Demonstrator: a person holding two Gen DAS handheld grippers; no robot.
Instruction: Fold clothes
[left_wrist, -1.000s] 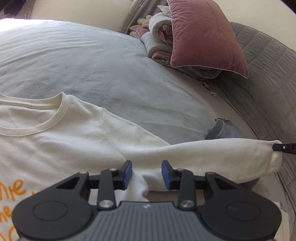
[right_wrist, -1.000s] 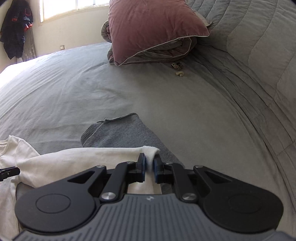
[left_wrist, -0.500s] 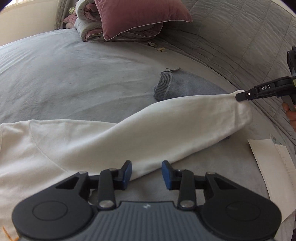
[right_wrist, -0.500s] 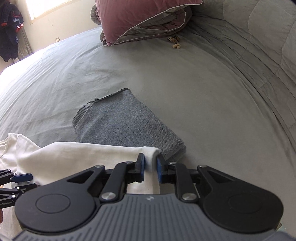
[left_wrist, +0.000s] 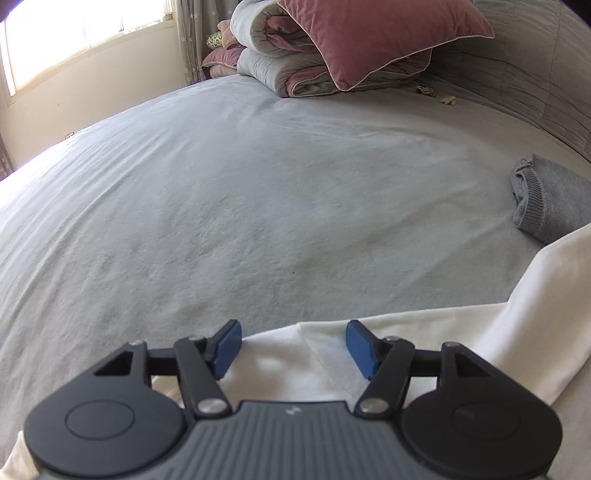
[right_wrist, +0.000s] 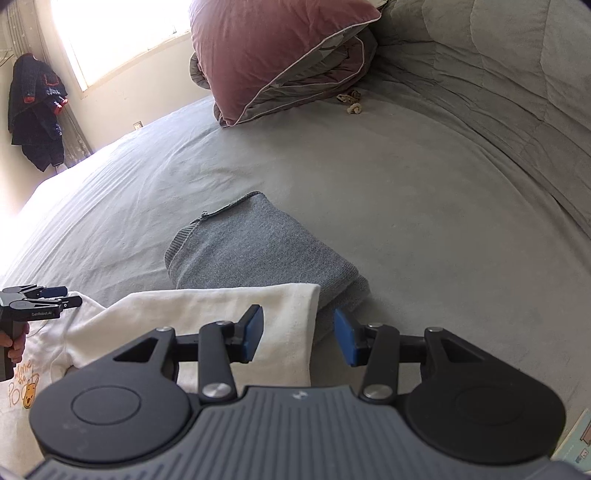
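Holding: we grasp nothing; our left gripper (left_wrist: 293, 345) stands with jaws spread over the shoulder of the white sweatshirt (left_wrist: 480, 332), and our right gripper (right_wrist: 298, 338) stands spread at the sleeve cuff (right_wrist: 295, 314).
Where the sweatshirt lies: on the grey bed sheet (left_wrist: 258, 203), at 6 o'clock in both wrist views; its sleeve (right_wrist: 192, 314) lies flat, the cuff end overlapping the near edge of a folded grey sweater (right_wrist: 258, 251).
How it handles: we judge it light, soft and limp; it will sag and crease wherever it is not supported.
Where to take hold: we favour the cuff edge and the shoulder seam, since the doubled cloth there gives the pads more to bite.
Containers: we see none; a pink pillow (right_wrist: 273, 48) rests on a rolled quilt (left_wrist: 280, 62) at 12 o'clock.
Stage: this flat sleeve suits either a spread garment or one between folds.
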